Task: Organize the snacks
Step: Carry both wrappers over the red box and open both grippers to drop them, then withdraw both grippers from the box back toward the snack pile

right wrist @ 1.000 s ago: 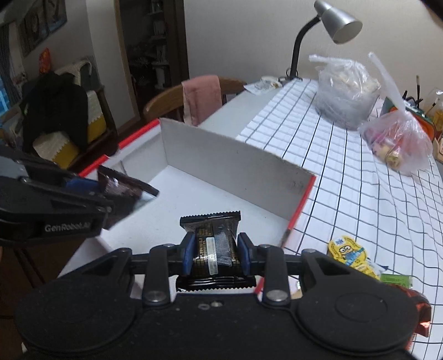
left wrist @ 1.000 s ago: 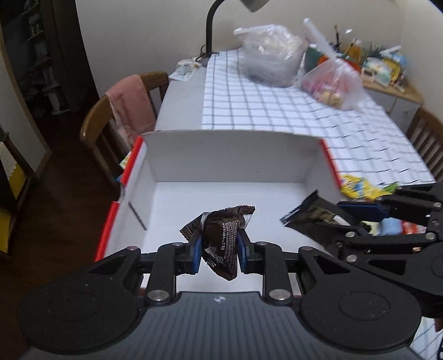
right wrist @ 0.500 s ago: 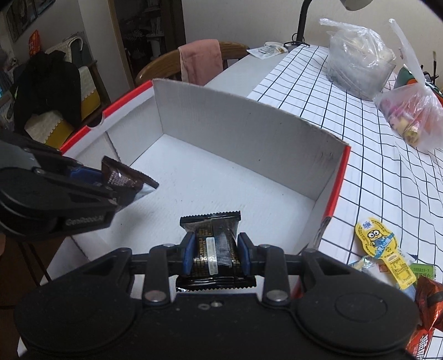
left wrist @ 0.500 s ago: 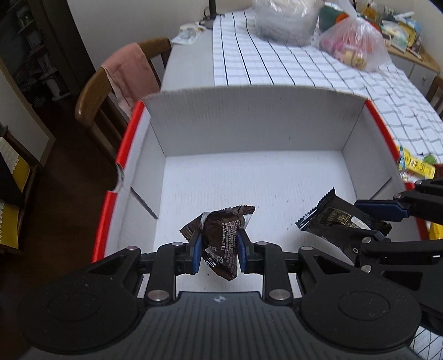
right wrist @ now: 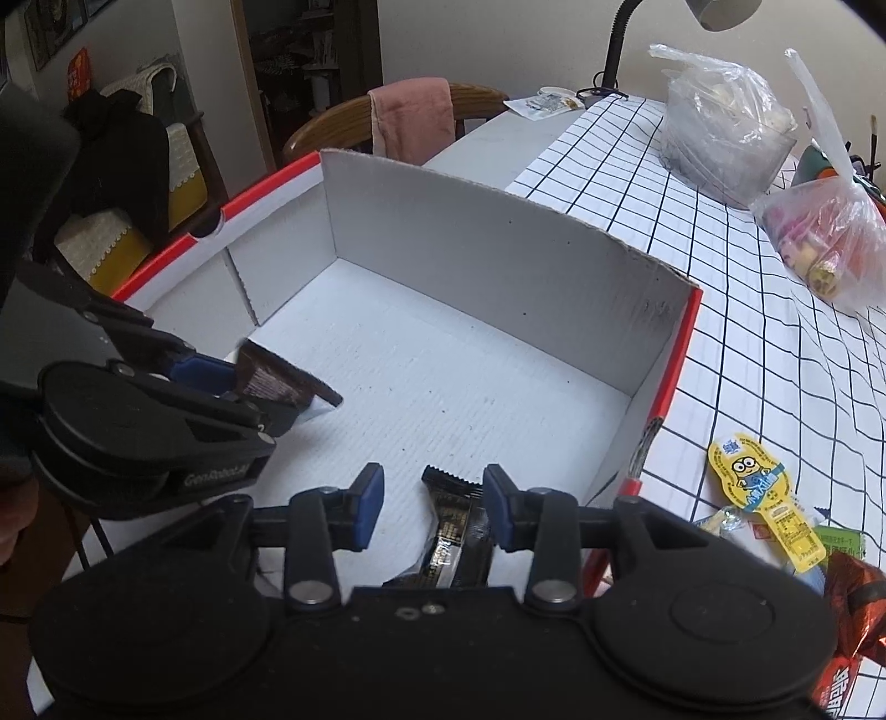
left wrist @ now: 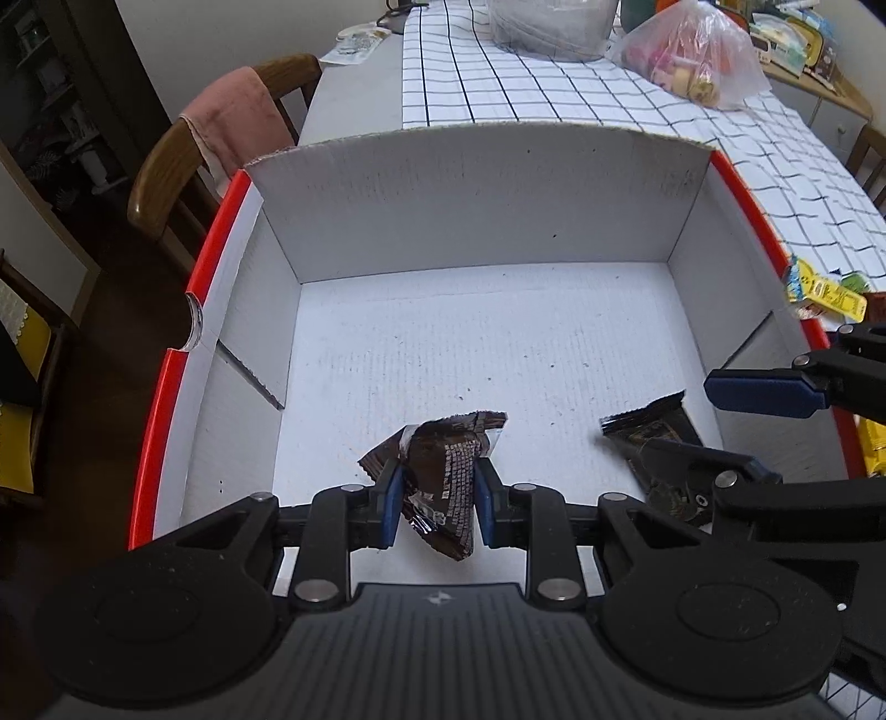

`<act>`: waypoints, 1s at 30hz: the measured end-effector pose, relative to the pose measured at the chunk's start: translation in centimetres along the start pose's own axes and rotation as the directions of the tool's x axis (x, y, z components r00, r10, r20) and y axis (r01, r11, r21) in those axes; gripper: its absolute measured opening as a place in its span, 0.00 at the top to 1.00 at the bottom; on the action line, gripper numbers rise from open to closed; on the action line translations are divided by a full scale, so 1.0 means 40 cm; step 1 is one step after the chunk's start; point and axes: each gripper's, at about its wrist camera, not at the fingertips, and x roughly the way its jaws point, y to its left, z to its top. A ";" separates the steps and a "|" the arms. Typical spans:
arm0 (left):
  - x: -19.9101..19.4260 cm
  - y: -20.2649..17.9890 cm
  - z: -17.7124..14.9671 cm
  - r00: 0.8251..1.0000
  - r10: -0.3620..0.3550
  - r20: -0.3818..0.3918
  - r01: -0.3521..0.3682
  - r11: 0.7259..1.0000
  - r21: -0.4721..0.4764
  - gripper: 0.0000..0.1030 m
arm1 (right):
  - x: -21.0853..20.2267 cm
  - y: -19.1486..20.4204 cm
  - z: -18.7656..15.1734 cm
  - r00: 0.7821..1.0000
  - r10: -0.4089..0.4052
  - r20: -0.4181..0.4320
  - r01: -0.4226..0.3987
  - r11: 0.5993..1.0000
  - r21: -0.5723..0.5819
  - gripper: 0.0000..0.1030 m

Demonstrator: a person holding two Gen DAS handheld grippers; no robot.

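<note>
A white cardboard box with red outer edges lies open on the table; it also shows in the right wrist view. My left gripper is shut on a crumpled dark brown snack wrapper and holds it low over the box floor; it shows at the left of the right wrist view. My right gripper is open inside the box. A black snack bar lies loose between and below its fingers, and shows in the left wrist view on the box floor.
Loose snacks lie on the checked tablecloth right of the box: a yellow Minion packet, a red foil packet. Two plastic bags and a lamp stand farther back. A chair with a pink towel stands left.
Both grippers have moved forward and down into the box. My right gripper has opened and let go of the black snack bar. My left gripper still holds its wrapper.
</note>
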 end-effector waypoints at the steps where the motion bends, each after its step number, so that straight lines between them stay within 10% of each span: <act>1: -0.005 0.000 0.000 1.000 -0.001 0.007 0.001 1.000 -0.001 0.75 | -0.005 -0.002 -0.001 1.000 0.003 0.004 -0.003 1.000 0.004 0.62; 8: -0.052 -0.003 -0.010 0.998 -0.025 0.065 0.026 1.000 -0.016 0.49 | -0.049 -0.017 -0.006 0.999 0.029 0.036 -0.030 0.999 0.024 0.58; 15: -0.115 -0.008 -0.019 0.990 -0.050 0.133 0.054 0.998 -0.031 0.45 | -0.126 -0.042 -0.022 0.993 0.044 0.109 -0.050 0.997 0.053 0.34; 30: -0.249 -0.095 -0.051 0.948 -0.126 0.291 0.136 0.991 -0.014 0.31 | -0.287 -0.140 -0.106 0.973 0.026 0.227 -0.058 0.989 0.134 0.16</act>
